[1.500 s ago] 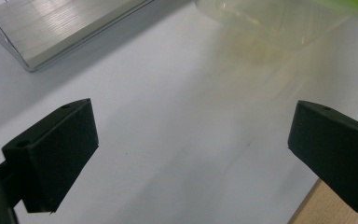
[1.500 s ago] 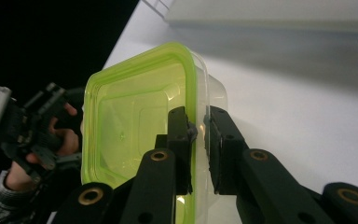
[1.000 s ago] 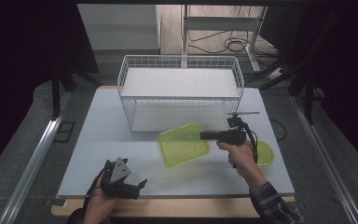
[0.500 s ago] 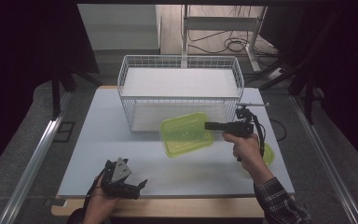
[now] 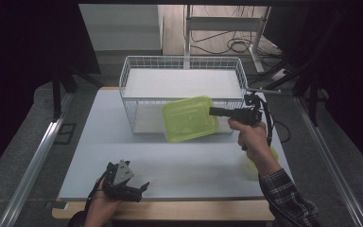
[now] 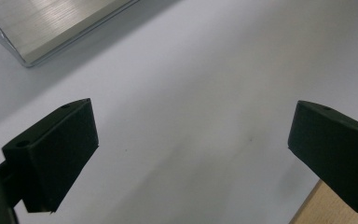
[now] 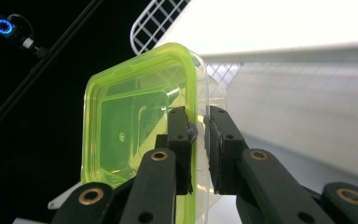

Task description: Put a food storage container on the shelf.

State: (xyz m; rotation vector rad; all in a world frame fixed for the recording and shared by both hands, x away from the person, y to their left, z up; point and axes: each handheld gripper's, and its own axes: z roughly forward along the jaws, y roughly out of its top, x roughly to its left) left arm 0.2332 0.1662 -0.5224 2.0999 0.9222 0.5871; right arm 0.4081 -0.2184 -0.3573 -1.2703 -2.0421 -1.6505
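Observation:
A lime-green plastic container point(image 5: 189, 118) hangs in the air in front of the white wire basket point(image 5: 137, 101), tilted on edge. My right gripper point(image 5: 213, 111) is shut on its right rim. In the right gripper view the two black jaws pinch the container point(image 7: 130, 126) wall at my right gripper point(image 7: 199, 135), with the basket point(image 7: 156, 21) behind. My left gripper point(image 5: 142, 188) rests near the table's front edge at the left, open. The left gripper view has my left gripper point(image 6: 191, 144) with jaws wide apart over bare table and nothing between them.
A second lime-green piece point(image 5: 260, 163) lies on the white table point(image 5: 99, 142) under the right forearm. The basket holds a white shelf board point(image 5: 182, 82). A metal rail point(image 5: 30, 163) runs along the table's left side. A wooden strip point(image 5: 194, 210) edges the front.
My right gripper has risen with the green container and carried it up toward the basket's front. The left gripper has stayed put.

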